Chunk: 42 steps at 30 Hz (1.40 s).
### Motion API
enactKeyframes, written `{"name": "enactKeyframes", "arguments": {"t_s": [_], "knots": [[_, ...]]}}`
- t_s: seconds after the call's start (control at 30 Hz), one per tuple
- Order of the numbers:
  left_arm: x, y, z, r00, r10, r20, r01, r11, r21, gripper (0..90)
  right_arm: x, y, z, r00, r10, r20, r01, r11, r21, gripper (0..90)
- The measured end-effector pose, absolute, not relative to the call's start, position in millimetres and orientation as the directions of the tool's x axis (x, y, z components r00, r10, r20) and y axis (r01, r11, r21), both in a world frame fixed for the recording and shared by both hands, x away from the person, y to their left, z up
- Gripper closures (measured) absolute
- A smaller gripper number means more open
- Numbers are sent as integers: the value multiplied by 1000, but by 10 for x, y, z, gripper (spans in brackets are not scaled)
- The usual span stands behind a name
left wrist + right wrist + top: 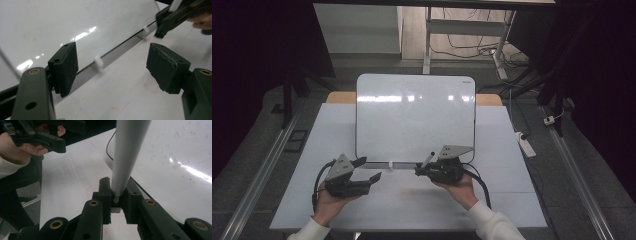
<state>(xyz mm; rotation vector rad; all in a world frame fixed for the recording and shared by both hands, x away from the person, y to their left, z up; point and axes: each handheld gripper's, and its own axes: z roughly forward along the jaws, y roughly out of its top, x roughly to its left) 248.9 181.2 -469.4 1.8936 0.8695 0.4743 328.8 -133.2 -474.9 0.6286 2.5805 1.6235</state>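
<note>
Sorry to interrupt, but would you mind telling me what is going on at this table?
A person stands at a white table with a gripper in each hand, in front of a whiteboard propped up on it. The right gripper is shut on a grey marker pen, holding it near the board's lower edge. The left gripper is open with nothing between its jaws, facing the tray along the bottom of the board. The board looks blank.

Grey marker [126,157] upright-ish (beside whiteboard [412,115]).
</note>
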Motion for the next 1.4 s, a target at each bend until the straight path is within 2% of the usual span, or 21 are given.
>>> {"name": "enactKeyframes", "arguments": {"t_s": [0.4, 0.77, 0.93, 1.17, 1.4], "knots": [[2597, 1288, -4418, 768, 640, -3, 283, -337, 898, 296, 3268, -1274, -4781, -921, 327, 213, 332, 371, 867, 783], [2728, 897, -4342, 815, 580, 20, 248, -379, 891, 386, 3241, -1225, -4810, -920, 316, 233, 347, 378, 858, 782], [2792, 810, -4354, 826, 564, 17, 258, -403, 878, 518, 3223, -1193, -4831, -920, 310, 240, 352, 384, 854, 782], [2828, 772, -4378, 841, 542, 1, 266, -414, 870, 796, 3215, -1164, -4867, -918, 307, 250, 362, 392, 846, 780], [2825, 787, -4371, 841, 541, -8, 272, -411, 870, 812, 3213, -1158, -4876, -917, 305, 257, 367, 388, 845, 776]]}}
